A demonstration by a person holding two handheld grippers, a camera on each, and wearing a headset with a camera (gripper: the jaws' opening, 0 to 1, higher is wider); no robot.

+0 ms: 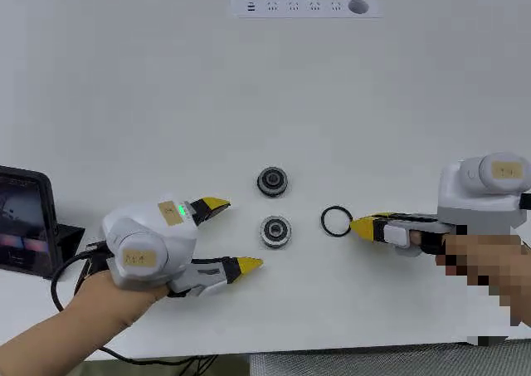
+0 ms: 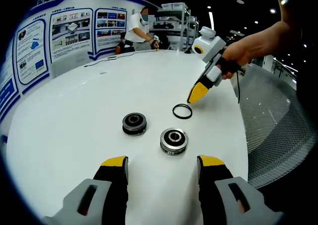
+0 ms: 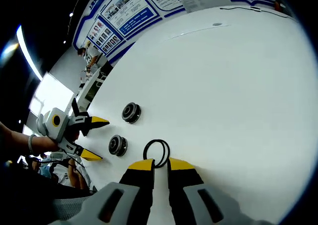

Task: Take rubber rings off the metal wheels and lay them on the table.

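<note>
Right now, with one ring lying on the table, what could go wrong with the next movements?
1. The right gripper jaws are nearly closed at the edge of the rubber ring; whether they grip it is unclear, so pulling back may drag it.
2. The darker wheel seems to carry a ring; the left gripper, jaws open, could knock the silver wheel when reaching for it.

Our left hand-held gripper [image 2: 163, 161] stands with its yellow-tipped jaws wide apart over the white table [image 2: 69, 135]. Just ahead we see one metal wheel [image 2: 174, 140], and another [image 2: 134, 122] to its left. Beyond them a black rubber ring [image 2: 182, 111] lies flat, with the right hand-held gripper [image 2: 197, 93] pointing down at its rim.
</note>
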